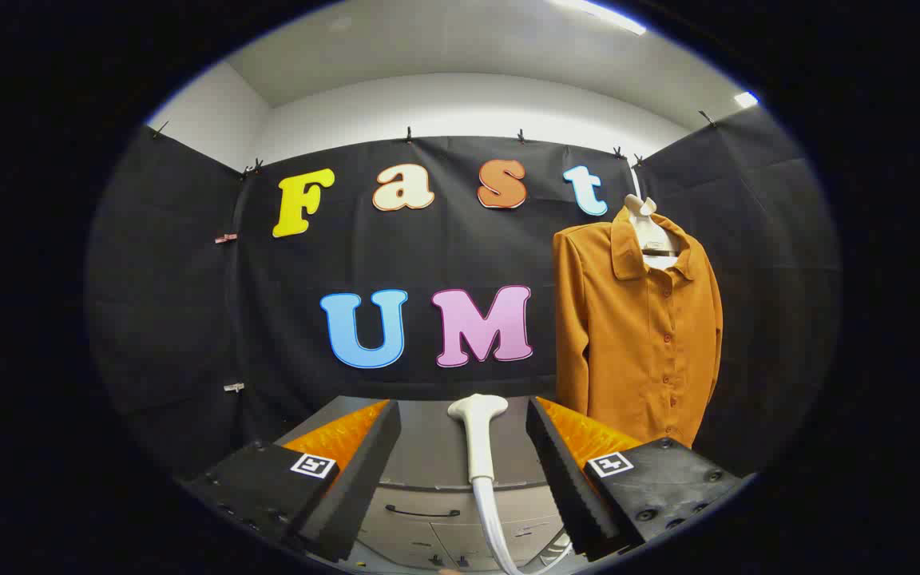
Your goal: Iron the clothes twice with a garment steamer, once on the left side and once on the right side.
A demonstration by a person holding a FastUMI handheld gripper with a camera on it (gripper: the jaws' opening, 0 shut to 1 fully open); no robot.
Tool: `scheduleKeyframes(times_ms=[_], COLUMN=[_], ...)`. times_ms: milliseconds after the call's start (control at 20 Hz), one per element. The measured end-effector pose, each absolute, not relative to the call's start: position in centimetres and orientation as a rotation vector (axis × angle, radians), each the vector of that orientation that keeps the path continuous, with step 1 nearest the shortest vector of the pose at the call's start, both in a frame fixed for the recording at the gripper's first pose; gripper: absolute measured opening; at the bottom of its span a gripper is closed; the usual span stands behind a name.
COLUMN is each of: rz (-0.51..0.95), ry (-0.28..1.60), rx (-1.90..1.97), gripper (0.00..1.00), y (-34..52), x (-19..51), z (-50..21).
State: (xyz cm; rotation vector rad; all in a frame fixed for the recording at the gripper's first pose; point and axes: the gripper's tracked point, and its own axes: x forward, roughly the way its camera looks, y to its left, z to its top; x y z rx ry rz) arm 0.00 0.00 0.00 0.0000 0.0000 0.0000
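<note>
A white garment steamer head [477, 435] lies on the grey table [428, 447], its head pointing away from me and its white hose [500, 531] trailing back toward me. It sits between my two fingers, nearer the right one, and neither finger touches it. My gripper [464, 435] is open, held above the table's near edge. An orange-brown button-up shirt [640, 335] hangs on a white hanger [645, 220] against the booth wall, beyond and to the right of the right finger.
The grey table has a drawer front with a dark handle [422, 511] below its near edge. Black cloth walls close in the booth at the back and on both sides.
</note>
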Motion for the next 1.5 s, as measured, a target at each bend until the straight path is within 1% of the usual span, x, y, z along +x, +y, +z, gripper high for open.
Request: scheduleKeyframes(times_ms=[700,1500], rz=[-0.029,-0.077], ry=[-0.001,-0.01], rx=[-0.008,-0.006], gripper=[0.99,0.99], y=[-0.2,2.3], x=[-0.1,-0.4], z=[-0.1,-0.1])
